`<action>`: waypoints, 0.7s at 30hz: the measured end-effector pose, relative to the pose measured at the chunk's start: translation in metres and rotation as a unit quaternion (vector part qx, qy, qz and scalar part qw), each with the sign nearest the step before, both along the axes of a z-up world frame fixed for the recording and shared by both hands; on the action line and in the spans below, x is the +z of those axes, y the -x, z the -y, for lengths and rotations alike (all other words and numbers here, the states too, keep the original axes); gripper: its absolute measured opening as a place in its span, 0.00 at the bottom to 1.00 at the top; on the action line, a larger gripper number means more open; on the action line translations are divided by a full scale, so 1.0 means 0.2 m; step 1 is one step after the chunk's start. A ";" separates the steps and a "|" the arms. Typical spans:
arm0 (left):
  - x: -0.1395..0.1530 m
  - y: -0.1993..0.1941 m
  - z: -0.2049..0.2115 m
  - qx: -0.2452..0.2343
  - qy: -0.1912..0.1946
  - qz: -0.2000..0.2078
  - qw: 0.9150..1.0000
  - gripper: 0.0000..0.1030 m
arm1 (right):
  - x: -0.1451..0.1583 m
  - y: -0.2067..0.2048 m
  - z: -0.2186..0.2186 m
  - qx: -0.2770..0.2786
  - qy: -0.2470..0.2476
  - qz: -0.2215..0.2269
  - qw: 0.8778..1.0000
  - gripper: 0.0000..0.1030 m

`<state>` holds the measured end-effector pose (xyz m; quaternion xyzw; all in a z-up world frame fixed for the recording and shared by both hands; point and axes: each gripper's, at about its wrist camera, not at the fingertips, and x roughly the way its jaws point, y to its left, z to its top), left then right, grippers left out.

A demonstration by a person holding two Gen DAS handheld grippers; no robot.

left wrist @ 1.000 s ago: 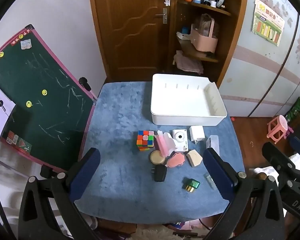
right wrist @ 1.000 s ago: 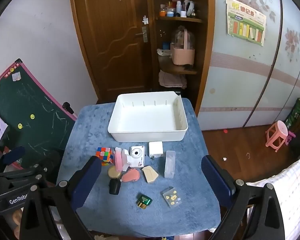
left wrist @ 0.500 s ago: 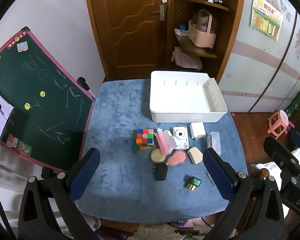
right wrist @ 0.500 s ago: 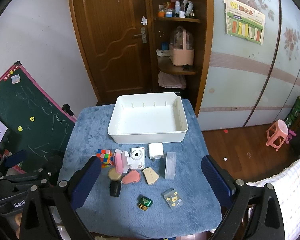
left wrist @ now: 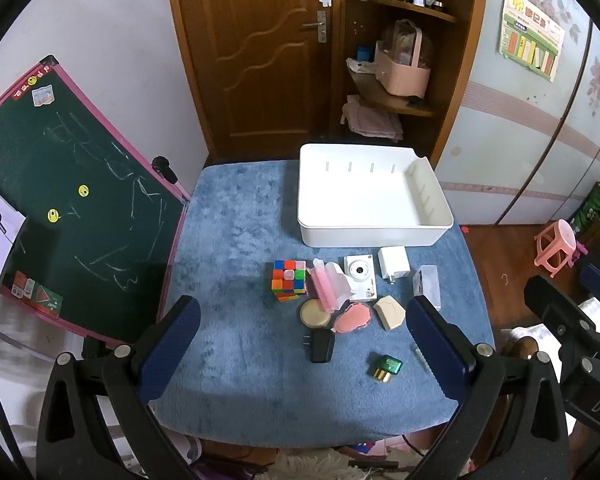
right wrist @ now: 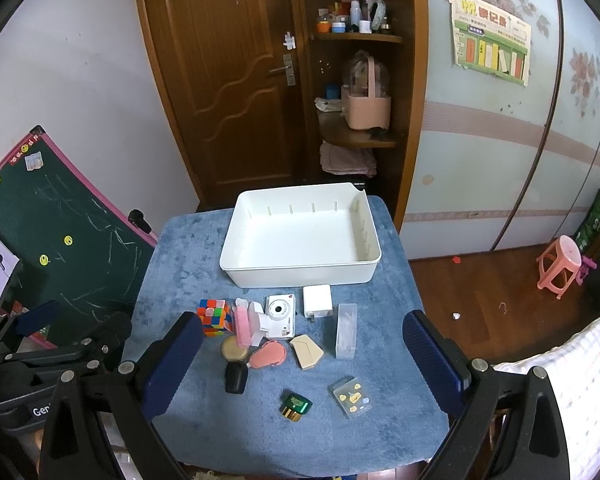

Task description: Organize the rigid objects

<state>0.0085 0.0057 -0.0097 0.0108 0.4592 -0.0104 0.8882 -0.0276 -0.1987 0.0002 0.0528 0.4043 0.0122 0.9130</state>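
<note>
A cluster of small things lies mid-desk: a puzzle cube (left wrist: 287,285) at its 9 o'clock edge, a white camera (left wrist: 361,283) and a white charger (left wrist: 394,262) toward 1 o'clock, a black plug (left wrist: 321,345) at 6 o'clock. The empty white bin (left wrist: 370,232) sits at 12 o'clock on the blue desk (left wrist: 228,248). Left claw (left wrist: 302,346) and right claw (right wrist: 302,364) both hang released, grasping nothing.
</note>
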 end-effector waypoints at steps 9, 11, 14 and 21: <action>0.00 0.00 0.00 0.000 -0.001 0.000 1.000 0.99 | 0.00 0.00 0.00 0.000 -0.001 -0.001 1.000 0.97; 0.00 0.00 0.00 0.001 0.000 0.000 1.000 0.99 | 0.00 0.00 0.00 0.000 -0.001 0.000 1.000 0.97; 0.00 0.00 0.00 0.000 0.000 0.000 1.000 0.99 | 0.00 0.00 0.00 0.000 -0.001 0.000 1.000 0.97; -0.01 0.01 0.00 0.000 0.000 0.000 1.000 0.99 | 0.00 0.00 0.00 -0.001 -0.002 -0.001 1.000 0.97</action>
